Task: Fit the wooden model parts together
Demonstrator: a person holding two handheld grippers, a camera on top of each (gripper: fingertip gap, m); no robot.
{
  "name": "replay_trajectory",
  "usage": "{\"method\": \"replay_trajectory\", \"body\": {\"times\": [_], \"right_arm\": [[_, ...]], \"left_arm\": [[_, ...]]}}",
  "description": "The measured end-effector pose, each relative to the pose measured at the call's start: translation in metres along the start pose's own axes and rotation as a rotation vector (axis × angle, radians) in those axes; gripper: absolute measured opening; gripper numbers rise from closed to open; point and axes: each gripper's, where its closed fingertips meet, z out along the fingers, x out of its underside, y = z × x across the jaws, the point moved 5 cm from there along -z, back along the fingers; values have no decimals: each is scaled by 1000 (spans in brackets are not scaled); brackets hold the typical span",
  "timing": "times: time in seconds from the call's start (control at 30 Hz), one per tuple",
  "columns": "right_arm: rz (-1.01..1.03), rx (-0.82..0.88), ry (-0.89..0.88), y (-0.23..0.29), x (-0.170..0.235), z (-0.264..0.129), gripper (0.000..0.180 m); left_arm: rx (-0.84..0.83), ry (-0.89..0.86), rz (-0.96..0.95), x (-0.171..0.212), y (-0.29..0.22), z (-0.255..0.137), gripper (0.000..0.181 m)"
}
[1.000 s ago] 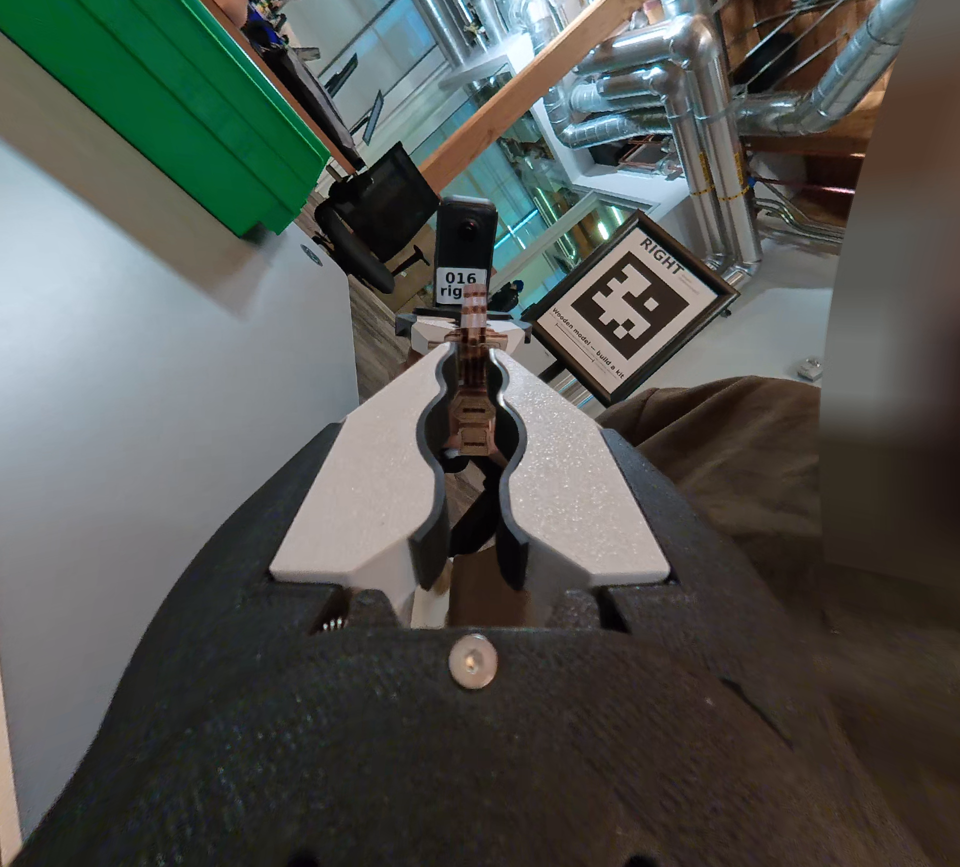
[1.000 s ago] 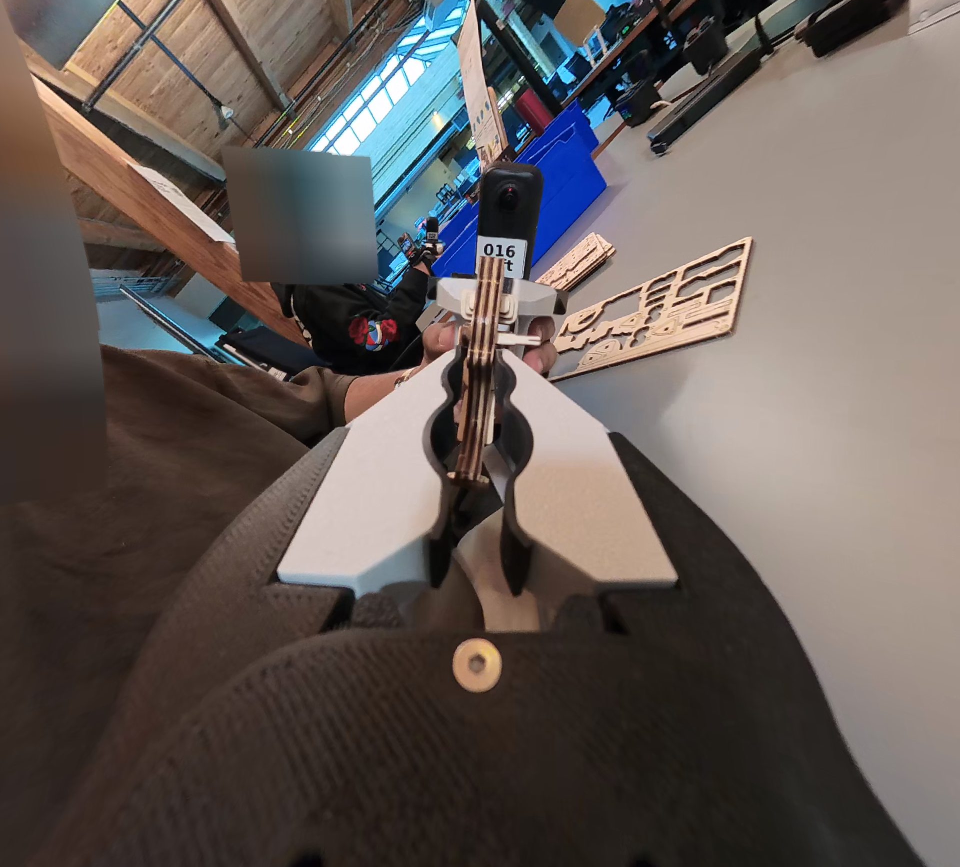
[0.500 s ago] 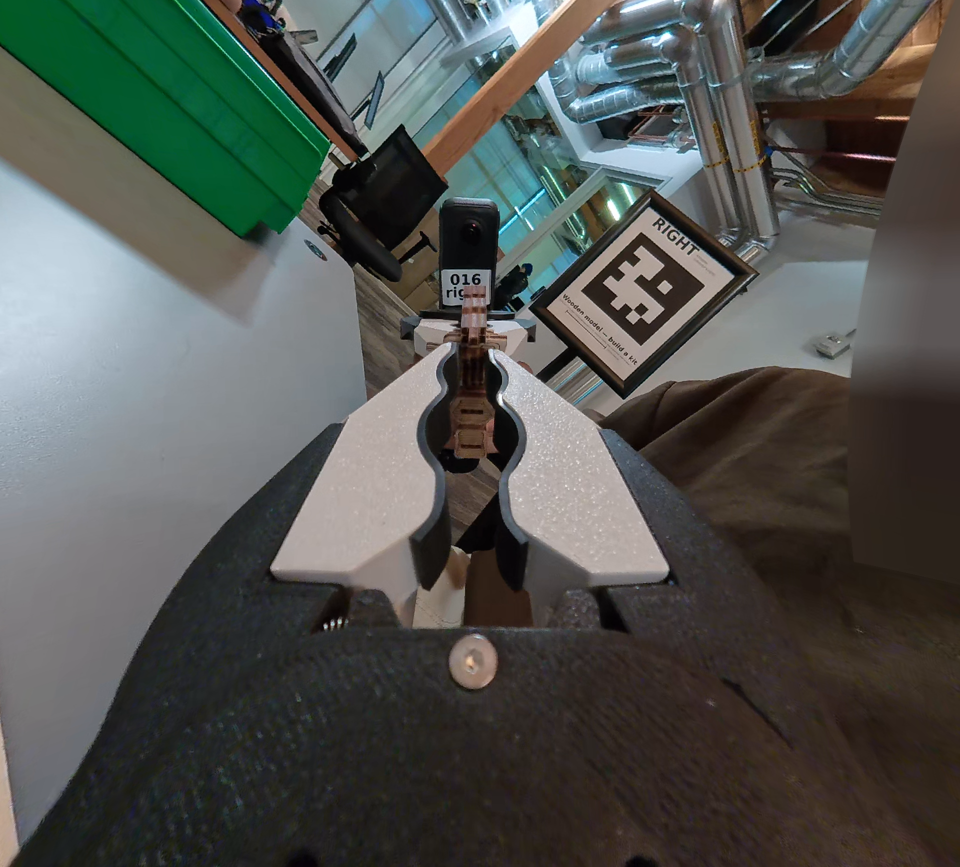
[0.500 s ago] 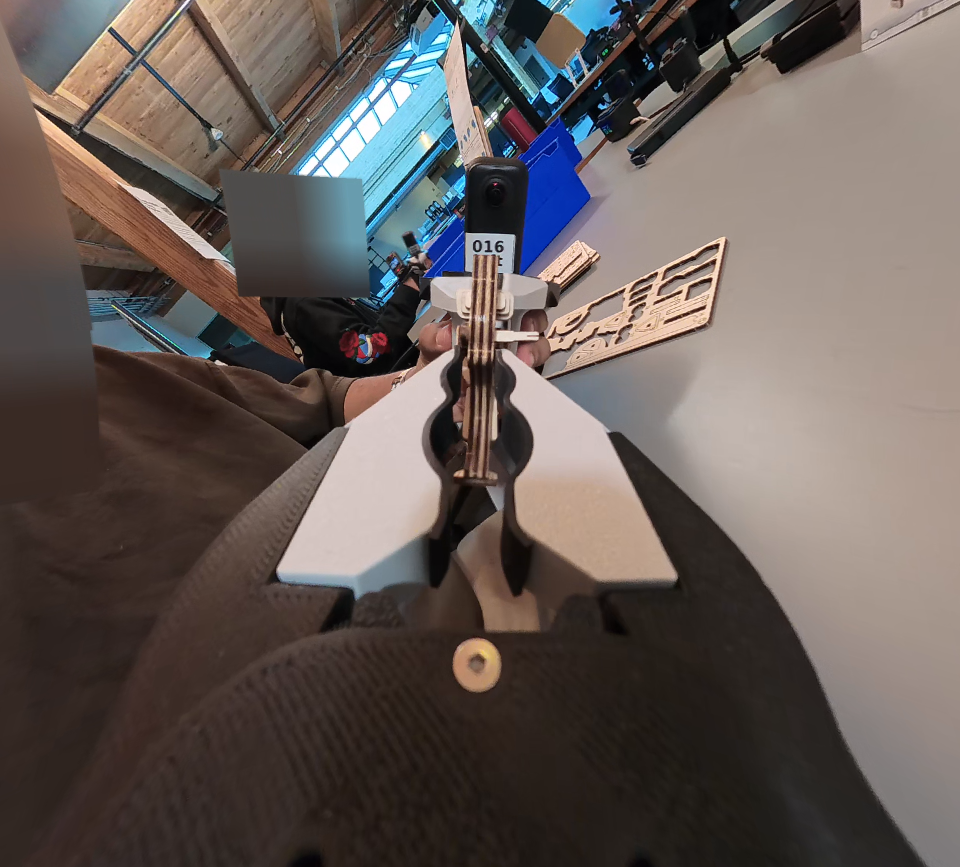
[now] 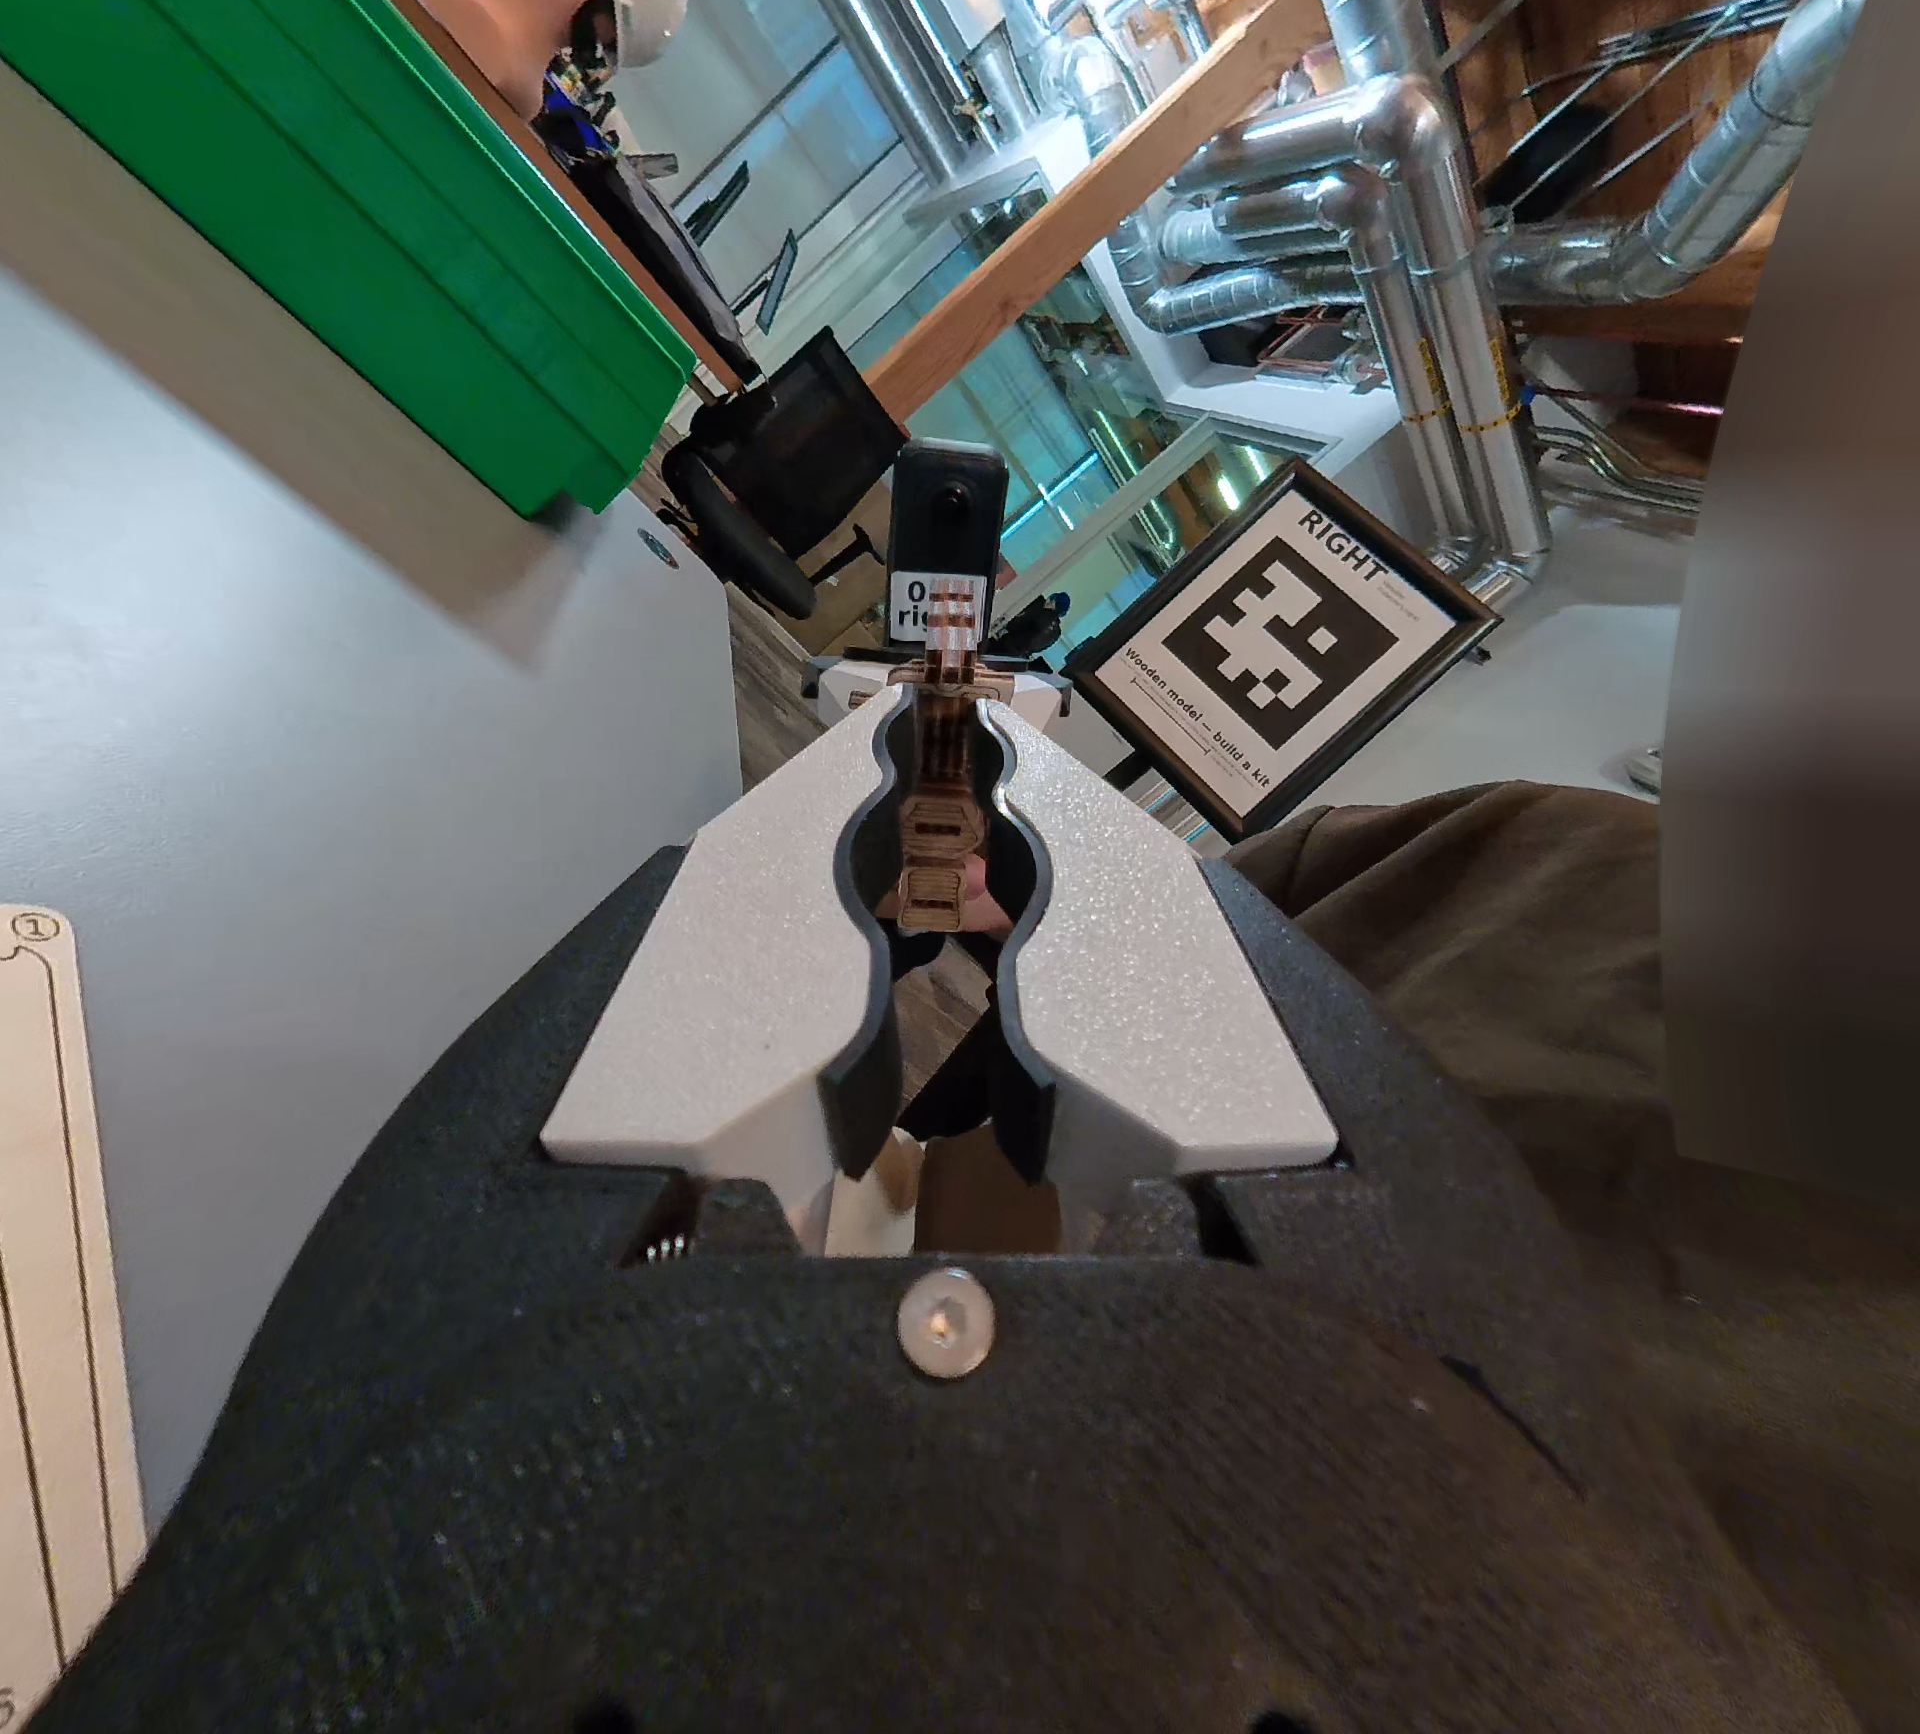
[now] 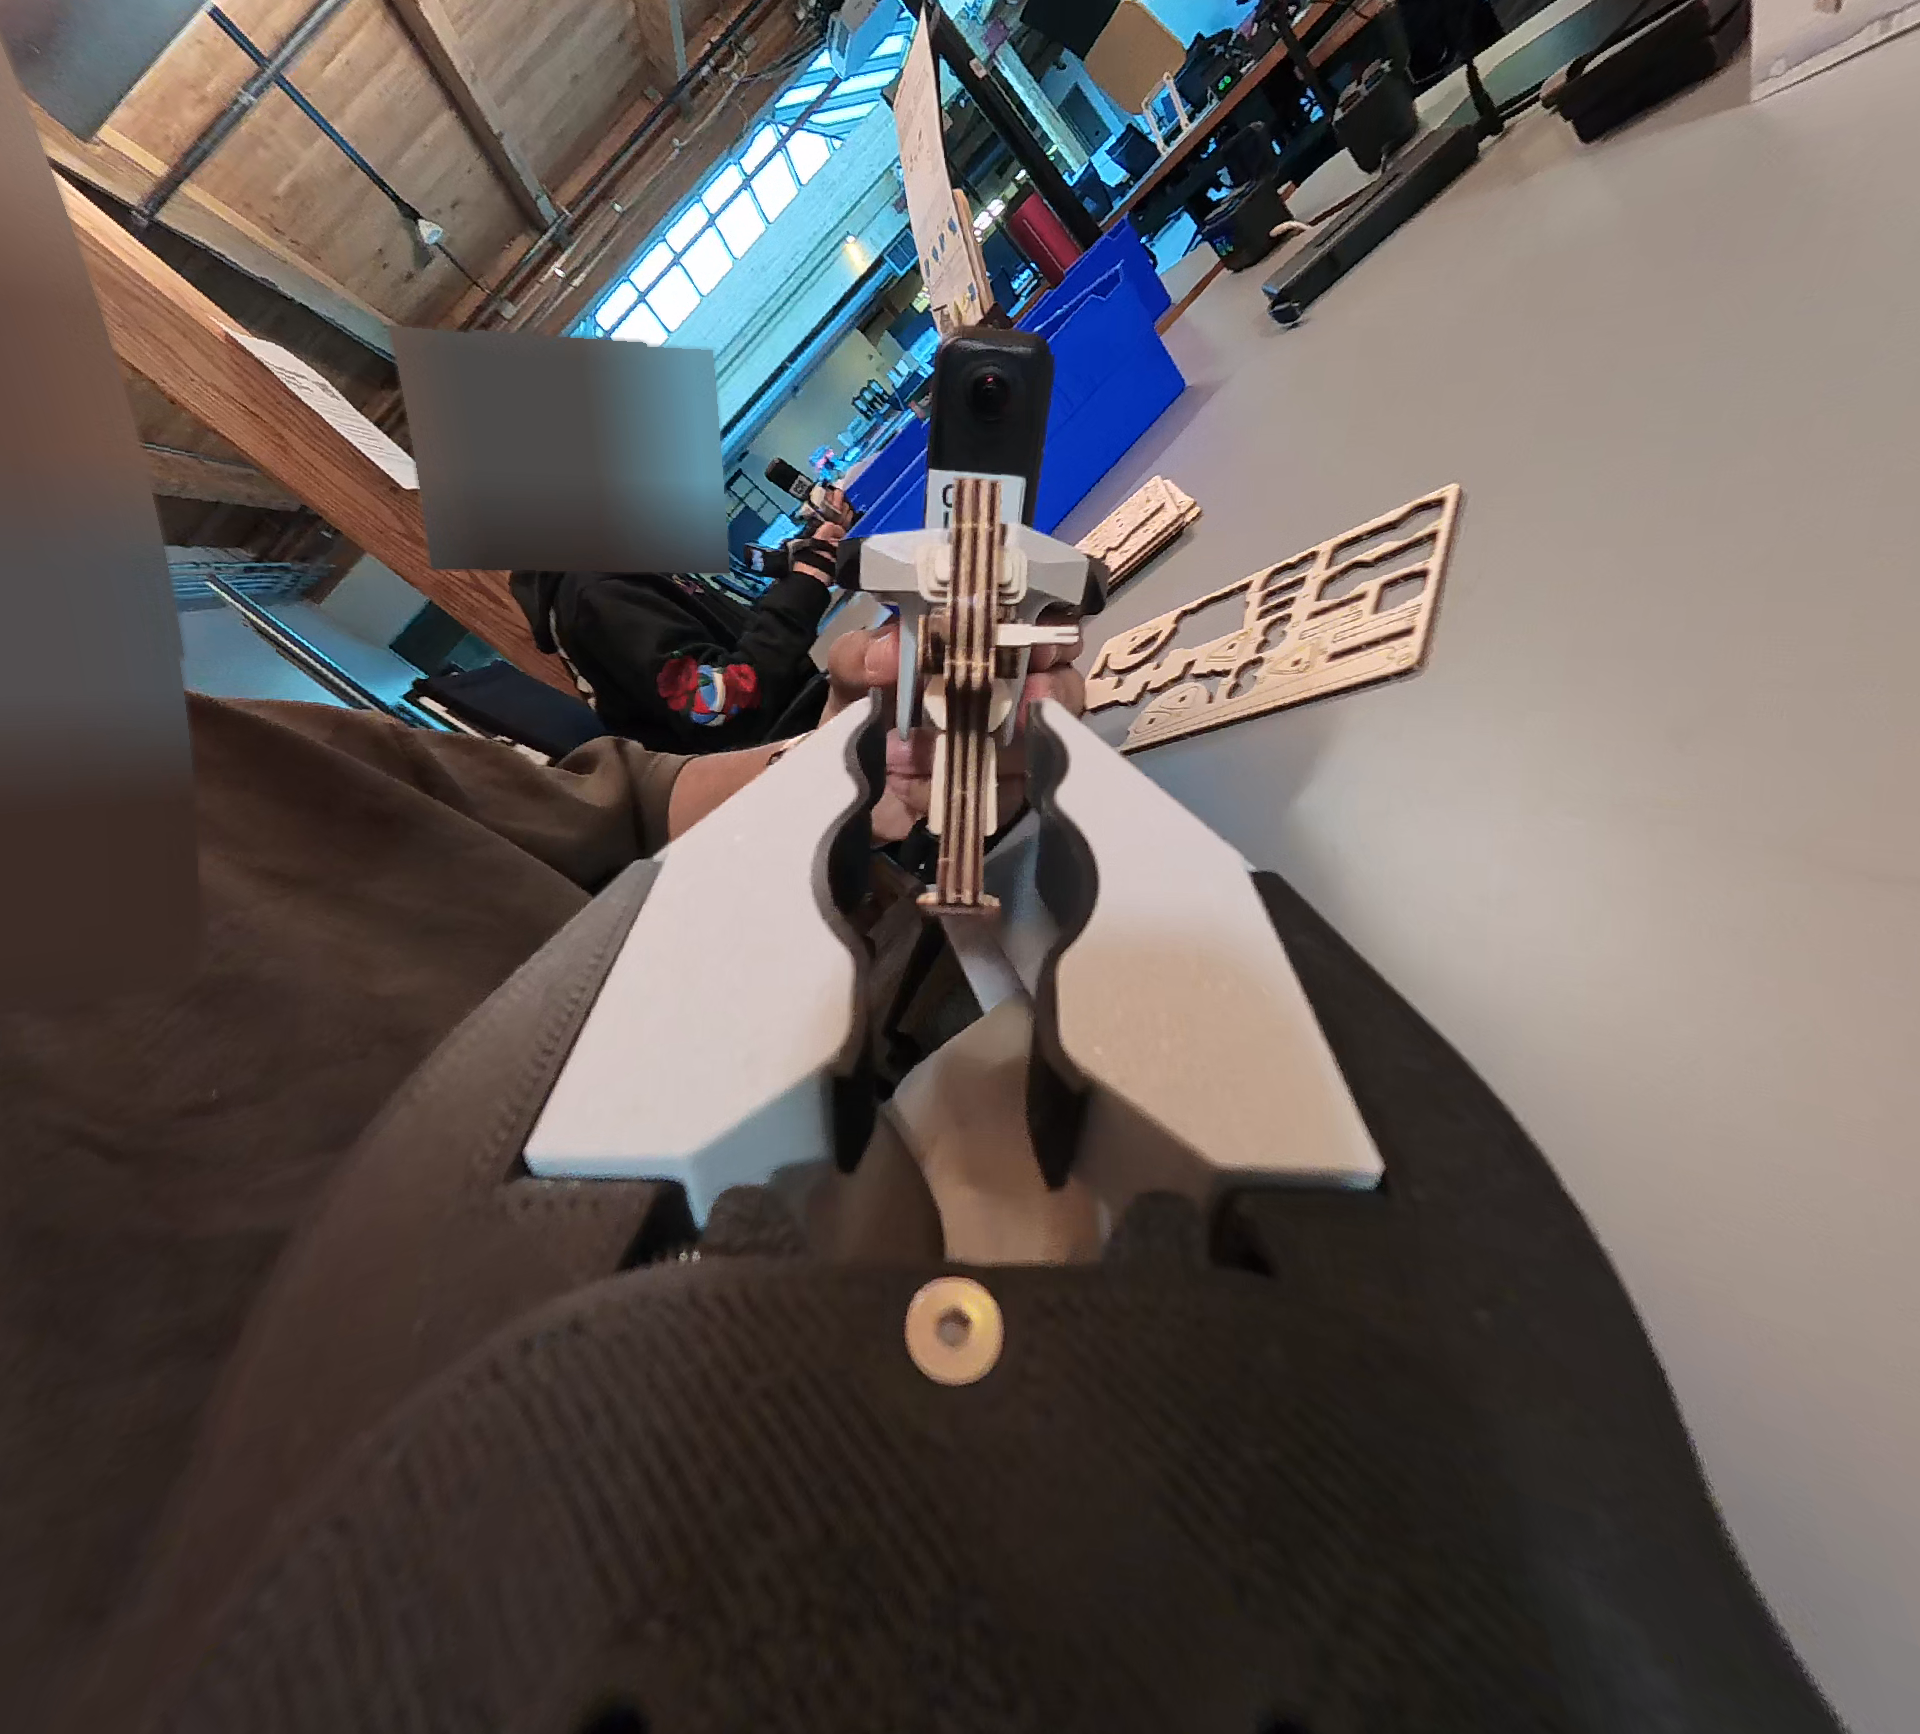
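1. My left gripper (image 5: 940,697) is clamped on the wooden model (image 5: 938,837), which it holds up in the air above the tabletop (image 6: 1558,853).
2. My right gripper (image 6: 951,728) has its fingers apart. The model stands between them, and I think they do not touch it.
3. The model already has several flat layers pressed together, with a cross piece and a small peg (image 6: 1042,634) on its side, so I judge that a good part is done.
4. Behind the model lies a wooden sheet (image 6: 1340,604) with many holes. Some parts seem to remain in it, so more fitting is left.
5. Half a second ago my right gripper was pinching the model; now it has let go, and the left one keeps its grip.
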Motion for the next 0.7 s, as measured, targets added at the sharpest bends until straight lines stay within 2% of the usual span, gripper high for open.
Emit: {"method": "replay_trajectory", "body": {"times": [0.07,0.17,0.7], "right_arm": [[-24,14,1,0,-1,1,25],[-64,12,22,2,-2,2,16],[-97,-10,65,7,-2,9,10]], "left_arm": [[-3,2,6,1,-1,-1,5],[-10,14,25,3,-3,-1,5],[-20,41,85,8,-10,-4,6]]}}
